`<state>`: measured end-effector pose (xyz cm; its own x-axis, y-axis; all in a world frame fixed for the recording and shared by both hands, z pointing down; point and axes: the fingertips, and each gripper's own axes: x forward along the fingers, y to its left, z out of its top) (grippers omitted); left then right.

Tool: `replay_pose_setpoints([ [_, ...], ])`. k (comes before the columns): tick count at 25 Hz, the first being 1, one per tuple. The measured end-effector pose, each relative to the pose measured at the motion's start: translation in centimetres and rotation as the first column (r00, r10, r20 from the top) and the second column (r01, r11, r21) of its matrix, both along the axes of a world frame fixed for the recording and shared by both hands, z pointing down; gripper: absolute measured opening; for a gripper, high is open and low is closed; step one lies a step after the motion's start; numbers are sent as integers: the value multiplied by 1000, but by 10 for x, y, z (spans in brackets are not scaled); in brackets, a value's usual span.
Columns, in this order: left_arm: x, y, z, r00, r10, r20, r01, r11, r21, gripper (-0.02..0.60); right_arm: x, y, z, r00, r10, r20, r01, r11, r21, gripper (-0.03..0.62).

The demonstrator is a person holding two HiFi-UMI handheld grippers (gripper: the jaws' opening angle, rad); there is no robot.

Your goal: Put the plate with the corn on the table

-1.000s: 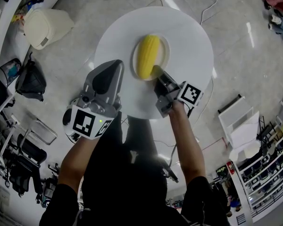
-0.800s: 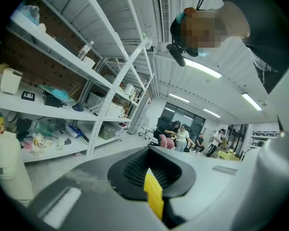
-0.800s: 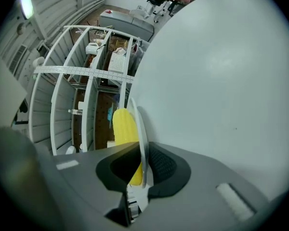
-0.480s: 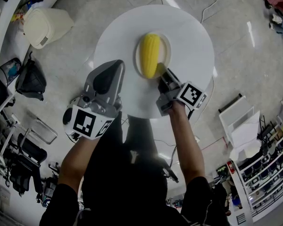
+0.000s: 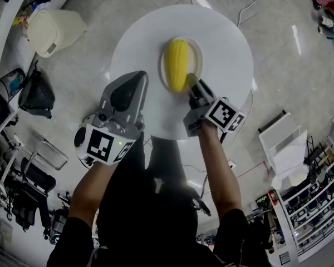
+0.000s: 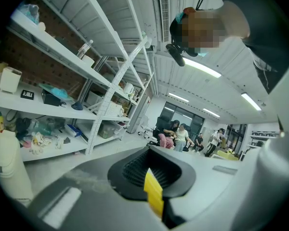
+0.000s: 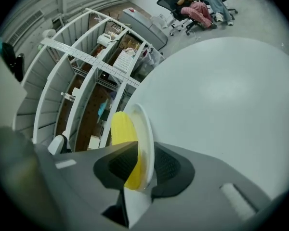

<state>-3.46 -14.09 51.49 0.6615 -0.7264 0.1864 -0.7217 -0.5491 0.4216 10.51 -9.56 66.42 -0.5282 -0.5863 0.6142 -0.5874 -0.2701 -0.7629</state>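
Note:
A white plate (image 5: 196, 53) carrying a yellow corn cob (image 5: 176, 64) lies flat on the round white table (image 5: 222, 35). My right gripper (image 5: 190, 83) is at the plate's near rim. In the right gripper view the plate's rim (image 7: 147, 129) and the corn (image 7: 120, 129) stand between the jaws of the right gripper (image 7: 143, 170). Those jaws have just been opening and stand off the rim, so they are open. My left gripper (image 5: 136, 78) hovers over the table's left edge, shut and empty, apart from the plate. The left gripper (image 6: 151, 177) faces the room, not the plate.
On the floor around the table are a cream bin (image 5: 53, 31), a black bag (image 5: 36, 93), cables (image 5: 245, 7) and a white cart (image 5: 284, 149). Metal shelving (image 6: 62, 57) and seated people (image 6: 176, 134) are far off in the left gripper view.
The plate with the corn has shifted slightly right and away on the table. The right gripper has rolled, its marker cube swinging right. The left gripper has not moved.

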Motion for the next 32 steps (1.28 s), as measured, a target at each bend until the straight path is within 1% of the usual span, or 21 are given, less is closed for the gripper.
replay_pose_setpoints([
  [4, -2, 1, 3, 1000, 2, 2, -2, 1000, -4, 0, 2, 1, 3, 1000, -5, -31, 5, 1000, -3, 121],
  [10, -2, 0, 2, 1000, -1, -2, 1, 1000, -1, 0, 5, 1, 3, 998, 1, -59, -1, 1000, -5, 126],
  [18, 0, 2, 4, 1000, 5, -1, -5, 1000, -7, 0, 9, 2, 2, 991, -36, -128, 37, 999, 6, 135],
  [22, -3, 2, 4, 1000, 4, -3, -4, 1000, -3, 0, 11, 2, 3, 989, -37, -143, 38, 999, 7, 135],
  [32, 0, 4, 1, 1000, 5, -8, -5, 1000, -2, 0, 22, 3, -1, 988, 0, -153, 1, 1000, 8, 133],
])
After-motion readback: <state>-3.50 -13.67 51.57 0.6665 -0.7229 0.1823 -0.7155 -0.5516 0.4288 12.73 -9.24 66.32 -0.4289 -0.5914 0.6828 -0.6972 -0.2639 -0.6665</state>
